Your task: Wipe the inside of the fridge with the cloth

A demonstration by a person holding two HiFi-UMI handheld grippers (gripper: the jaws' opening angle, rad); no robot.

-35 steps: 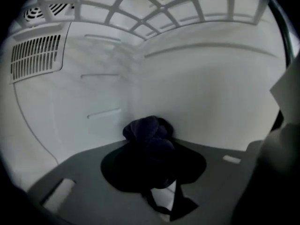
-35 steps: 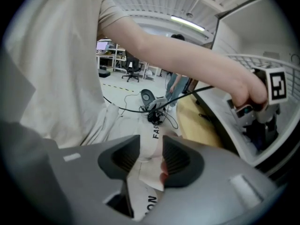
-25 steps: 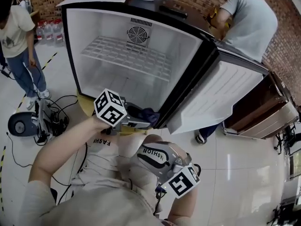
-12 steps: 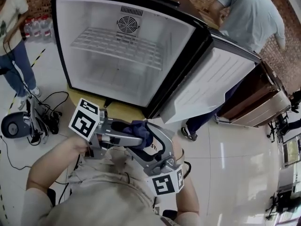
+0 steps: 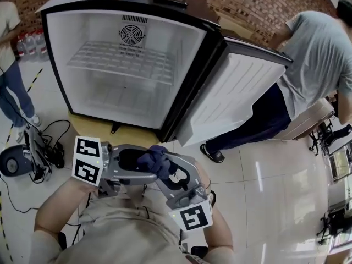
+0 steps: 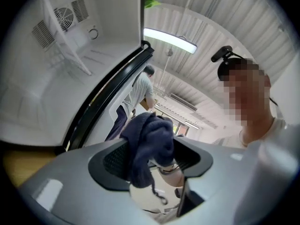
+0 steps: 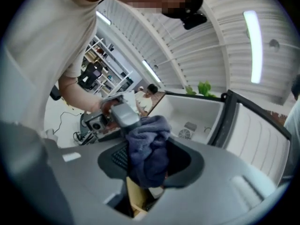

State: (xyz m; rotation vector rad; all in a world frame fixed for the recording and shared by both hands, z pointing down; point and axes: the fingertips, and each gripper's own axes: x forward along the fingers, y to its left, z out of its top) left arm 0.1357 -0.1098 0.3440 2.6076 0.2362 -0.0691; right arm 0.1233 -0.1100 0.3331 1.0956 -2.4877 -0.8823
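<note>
Head view: at the left, the left gripper (image 5: 142,168) is seen with its jaws opening, and the dark blue cloth (image 5: 154,159) hangs loose between them. The cloth is pinched by the closing right gripper (image 5: 168,174). The open fridge (image 5: 181,56) lies straight ahead of both, so a forward reach is judged necessary.

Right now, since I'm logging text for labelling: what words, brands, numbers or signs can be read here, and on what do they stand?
No text can be read in any view.
marker cubes: black-and-white coded squares only, no letters or digits.
fridge: no brand or label showing.
bottles on the floor: labels too small to read.
cloth: plain, no tag showing.
</note>
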